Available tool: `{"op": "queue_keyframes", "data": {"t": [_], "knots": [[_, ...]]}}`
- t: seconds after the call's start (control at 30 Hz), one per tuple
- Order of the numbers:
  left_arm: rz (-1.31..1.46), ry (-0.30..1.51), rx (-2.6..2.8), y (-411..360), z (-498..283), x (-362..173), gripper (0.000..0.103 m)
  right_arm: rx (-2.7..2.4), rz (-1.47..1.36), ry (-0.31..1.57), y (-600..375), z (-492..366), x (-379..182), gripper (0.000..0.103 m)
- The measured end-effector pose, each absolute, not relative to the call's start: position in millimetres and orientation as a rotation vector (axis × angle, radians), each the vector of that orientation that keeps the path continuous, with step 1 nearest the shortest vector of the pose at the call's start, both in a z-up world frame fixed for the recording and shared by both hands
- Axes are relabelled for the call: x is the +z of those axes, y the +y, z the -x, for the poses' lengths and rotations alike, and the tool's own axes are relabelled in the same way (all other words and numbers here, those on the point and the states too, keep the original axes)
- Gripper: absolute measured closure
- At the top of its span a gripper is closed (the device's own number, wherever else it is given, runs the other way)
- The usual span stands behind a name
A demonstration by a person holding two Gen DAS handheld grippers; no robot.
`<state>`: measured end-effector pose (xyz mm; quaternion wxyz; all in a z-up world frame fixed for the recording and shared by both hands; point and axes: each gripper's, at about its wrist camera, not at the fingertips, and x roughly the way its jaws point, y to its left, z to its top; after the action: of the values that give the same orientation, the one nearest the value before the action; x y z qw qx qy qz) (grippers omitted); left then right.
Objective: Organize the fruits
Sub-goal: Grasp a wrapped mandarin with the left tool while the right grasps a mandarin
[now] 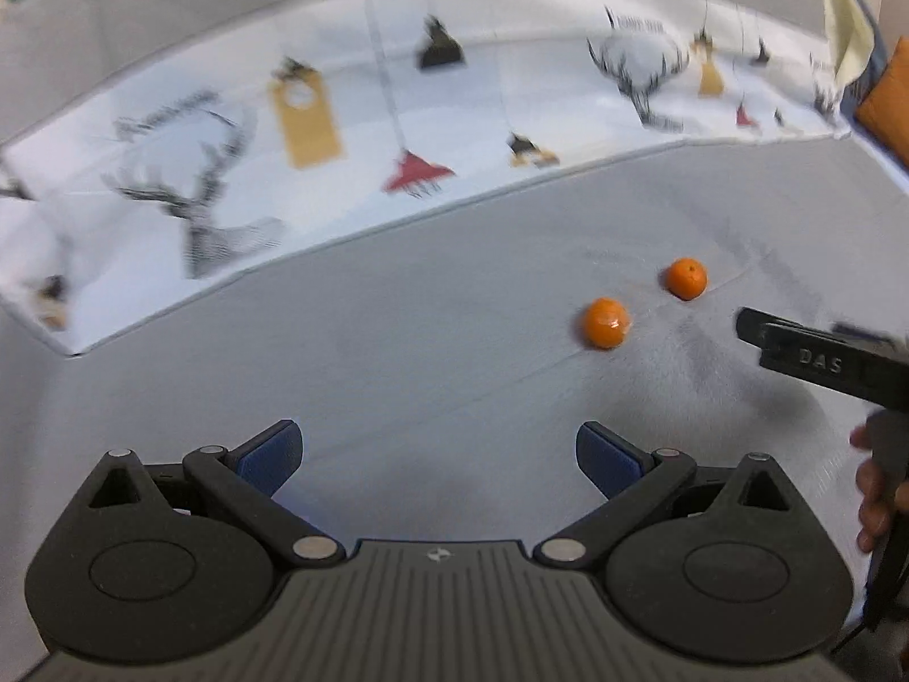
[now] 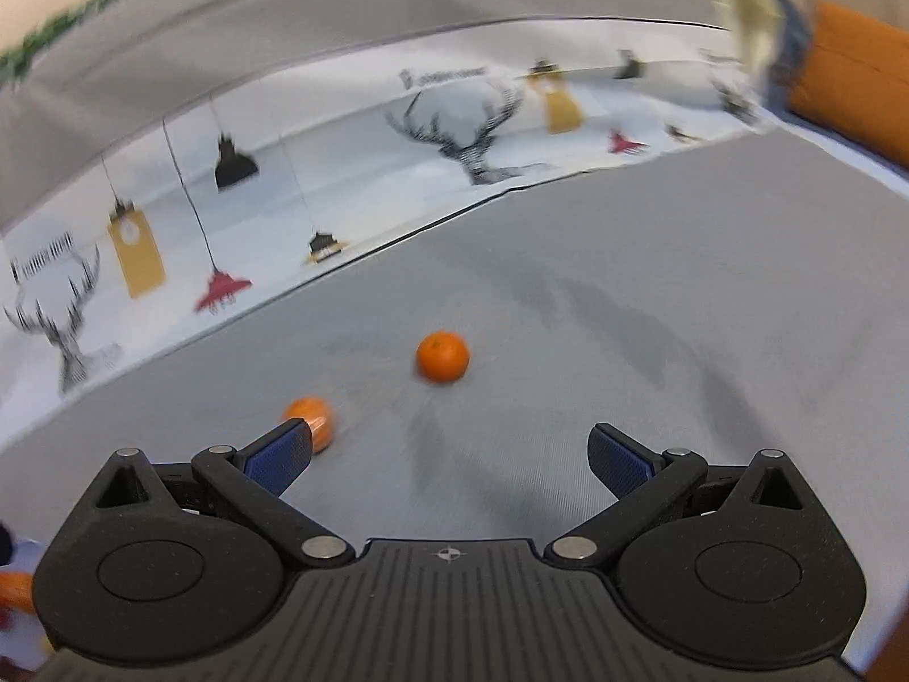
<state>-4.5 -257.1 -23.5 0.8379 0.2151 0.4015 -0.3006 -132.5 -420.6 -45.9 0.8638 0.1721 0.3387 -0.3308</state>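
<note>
Orange against grey cloth: two small fruits sat on the tabletop (image 2: 682,295), and my whole decision hung on which claw lay closer to them. From my right gripper (image 2: 449,454), jaws spread wide and holding nothing, the nearer orange (image 2: 309,420) sat at about eleven o'clock, half hidden behind the tip of the left-hand blue pad (image 2: 281,457), just outside the gap, not within it. The farther orange (image 2: 442,356) lay almost at twelve o'clock, apart from the fingers and clear of its neighbour. My left gripper (image 1: 437,457), equally wide open and empty, saw the same pair well off at about one o'clock, nearer orange (image 1: 607,322) and farther orange (image 1: 687,278), with the right tool's snout already poking in at three o'clock beside them. I judged the right arm the nearer by far. Being round (no long axis to line up with), the fruit asked only that I slide the claw leftward to centre it, or push ahead for the twelve o'clock one. Both views were smeared by motion, so finer contact I could not tell.
</note>
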Motion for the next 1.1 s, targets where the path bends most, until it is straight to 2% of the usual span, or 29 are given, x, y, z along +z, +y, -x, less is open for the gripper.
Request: {"op": "queue_keyframes", "data": {"t": [0.3, 0.37, 0.83, 0.9, 0.93, 0.97, 1.0, 1.03, 1.07, 1.1], "knots": [[-0.57, 0.865, -0.83, -369.1, -24.5, -111.1, 0.0, -0.56, -0.202, 0.804, -492.0, 62.6, -117.3, 0.001], [-0.602, 0.841, -0.815, -384.0, -30.9, -125.3, 0.0, -0.575, -0.134, 0.741, -491.9, 61.2, -129.6, 0.001], [-0.557, 0.807, -0.823, -390.2, -43.4, -132.3, 0.001, -0.629, -0.131, 0.726, -507.4, 65.6, -133.3, 0.001], [-0.535, 0.796, -0.842, -388.0, -39.1, -128.8, 0.023, -0.628, -0.134, 0.723, -508.2, 65.7, -133.7, 0.001], [-0.521, 0.797, -0.883, -387.1, -36.8, -126.6, 0.057, -0.635, -0.114, 0.727, -505.5, 64.2, -133.6, 0.002], [-0.518, 0.813, -0.909, -388.0, -34.7, -125.4, 0.067, -0.644, -0.074, 0.725, -499.6, 62.4, -133.2, 0.003], [-0.517, 0.811, -0.91, -388.1, -32.0, -123.9, 0.067, -0.629, -0.036, 0.719, -492.4, 61.4, -132.9, 0.02], [-0.512, 0.806, -0.925, -387.6, -30.1, -122.3, 0.067, -0.581, -0.01, 0.717, -484.2, 60.3, -131.5, 0.054], [-0.515, 0.805, -0.933, -387.4, -28.6, -120.8, 0.067, -0.544, -0.013, 0.725, -478.7, 58.8, -130.2, 0.067], [-0.519, 0.809, -0.933, -387.3, -27.6, -119.3, 0.067, -0.558, -0.017, 0.742, -474.8, 56.5, -128.7, 0.067]]}}
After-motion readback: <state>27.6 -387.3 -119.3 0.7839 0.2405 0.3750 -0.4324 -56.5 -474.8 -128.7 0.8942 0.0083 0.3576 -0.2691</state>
